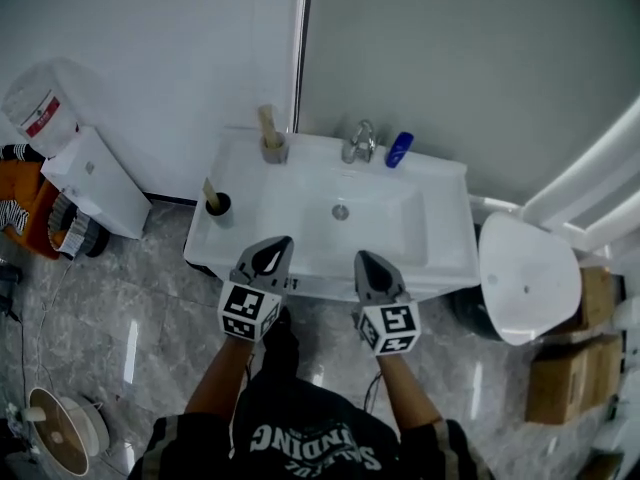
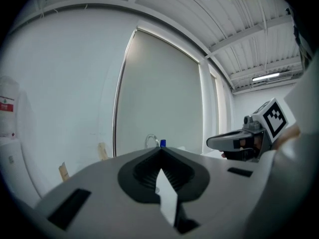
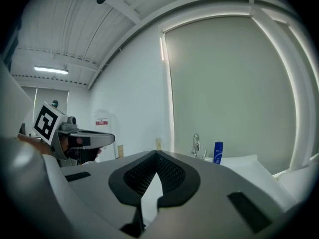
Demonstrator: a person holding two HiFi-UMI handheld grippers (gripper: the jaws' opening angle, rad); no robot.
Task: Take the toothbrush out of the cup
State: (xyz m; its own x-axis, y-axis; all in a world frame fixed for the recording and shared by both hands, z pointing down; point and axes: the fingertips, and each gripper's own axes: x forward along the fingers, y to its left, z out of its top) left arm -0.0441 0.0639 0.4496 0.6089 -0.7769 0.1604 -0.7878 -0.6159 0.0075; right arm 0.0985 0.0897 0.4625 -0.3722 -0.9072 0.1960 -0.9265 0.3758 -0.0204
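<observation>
While the person is holding both tools over the front edge of the white sink (image 1: 440, 230), the left gripper (image 1: 272, 250) and the right gripper (image 1: 371, 270) are sitting side by side, apart from each other. Both pairs of jaws are resting fully closed, tips together, gripping nothing. A wooden toothbrush (image 1: 210, 192) is standing in the dark cup (image 1: 219, 209) on the sink's left front corner, untouched. A second toothbrush (image 1: 267, 120) is standing in the grey cup (image 1: 275, 152) at the back rim, left of the faucet (image 1: 358, 140); a blue bottle (image 1: 399, 149) is sitting right of it.
</observation>
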